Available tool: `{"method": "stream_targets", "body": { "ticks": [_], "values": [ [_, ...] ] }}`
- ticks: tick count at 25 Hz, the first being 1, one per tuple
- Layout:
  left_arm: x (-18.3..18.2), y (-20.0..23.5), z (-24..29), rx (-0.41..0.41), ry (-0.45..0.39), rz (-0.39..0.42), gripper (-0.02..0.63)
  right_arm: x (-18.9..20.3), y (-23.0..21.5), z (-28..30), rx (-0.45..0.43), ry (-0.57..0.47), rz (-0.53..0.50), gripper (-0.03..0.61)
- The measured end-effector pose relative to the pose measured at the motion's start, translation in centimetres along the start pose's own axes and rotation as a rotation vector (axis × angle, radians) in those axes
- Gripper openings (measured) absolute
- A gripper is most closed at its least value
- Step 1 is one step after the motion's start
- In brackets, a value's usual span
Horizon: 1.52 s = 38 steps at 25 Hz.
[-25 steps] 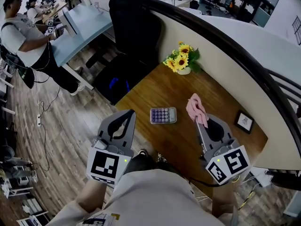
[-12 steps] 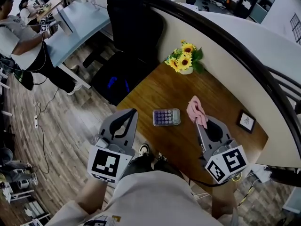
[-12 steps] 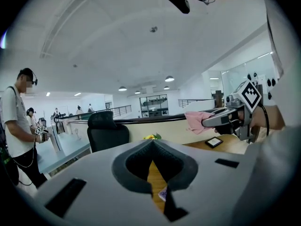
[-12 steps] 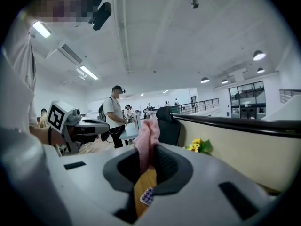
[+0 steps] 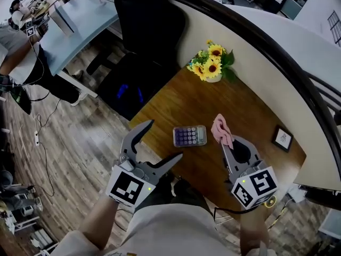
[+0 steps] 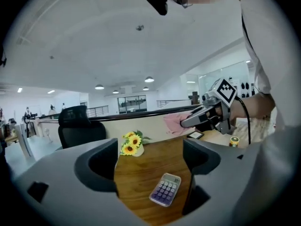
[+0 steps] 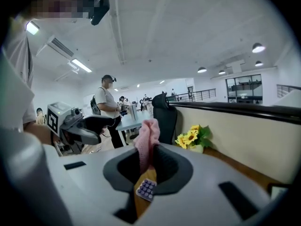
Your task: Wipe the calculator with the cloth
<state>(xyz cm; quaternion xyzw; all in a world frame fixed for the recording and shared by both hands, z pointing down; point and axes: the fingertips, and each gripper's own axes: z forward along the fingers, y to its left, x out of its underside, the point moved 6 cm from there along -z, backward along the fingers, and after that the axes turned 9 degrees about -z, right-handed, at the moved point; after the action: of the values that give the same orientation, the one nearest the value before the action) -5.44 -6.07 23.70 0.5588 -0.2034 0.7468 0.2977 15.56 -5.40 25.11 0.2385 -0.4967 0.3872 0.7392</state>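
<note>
Left tongs [image 5: 164, 140] opening by wooden desk [image 5: 181, 103]; right tongs [image 5: 225, 139] clamp cloth [image 5: 220, 127].

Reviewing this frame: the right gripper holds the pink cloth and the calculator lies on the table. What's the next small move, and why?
Probably ease the left gripper down until its jaws, now opening and empty, straddle the calculator to steady it. The right gripper is shut on the cloth, which isn't on the calculator yet.
</note>
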Motion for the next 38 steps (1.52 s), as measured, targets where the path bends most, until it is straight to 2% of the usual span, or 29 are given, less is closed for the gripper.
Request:
{"method": "stream_targets", "body": {
  "ticks": [5,17,23,30,38],
  "values": [
    [2.6,0.1,2.1,0.09,0.046,0.023,0.437,2.1,-0.5,1.5,0.001,0.046,0.023,0.034],
    [10.1,1.3,6.4,0.18,0.157,0.004,0.448,6.9,-1.4,5.5,-0.012,0.13,0.067,0.034],
    [15.4,1.4,8.9,0.228,0.25,0.027,0.449,9.7,-2.1,7.1,-0.002,0.169,0.073,0.034],
    [21.6,1.4,12.0,0.291,0.324,0.002,0.449,13.5,-2.5,9.7,-0.006,0.211,0.077,0.034],
    [27.0,1.3,14.6,0.363,0.43,0.001,0.451,16.9,-2.9,12.0,0.005,0.245,0.088,0.034]
  ]
}}
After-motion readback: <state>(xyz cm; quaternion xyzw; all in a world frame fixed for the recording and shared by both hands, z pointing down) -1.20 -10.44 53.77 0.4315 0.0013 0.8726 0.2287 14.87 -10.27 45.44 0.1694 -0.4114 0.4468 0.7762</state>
